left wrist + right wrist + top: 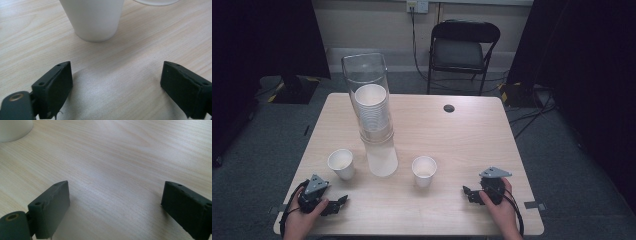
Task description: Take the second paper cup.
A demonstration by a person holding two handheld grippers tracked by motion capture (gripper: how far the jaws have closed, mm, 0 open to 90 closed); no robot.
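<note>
Left claw (116, 85) agape, cup (93, 18) ahead, untouched

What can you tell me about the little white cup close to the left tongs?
The small white paper cup looks plain, with a rolled rim and walls that narrow toward the base. It stands upright, mouth up, on the pale wooden table, near its front left, left of the clear plastic tube holding stacked cups. Nothing shows inside it. The left tongs sit open just in front, not touching it.
</note>
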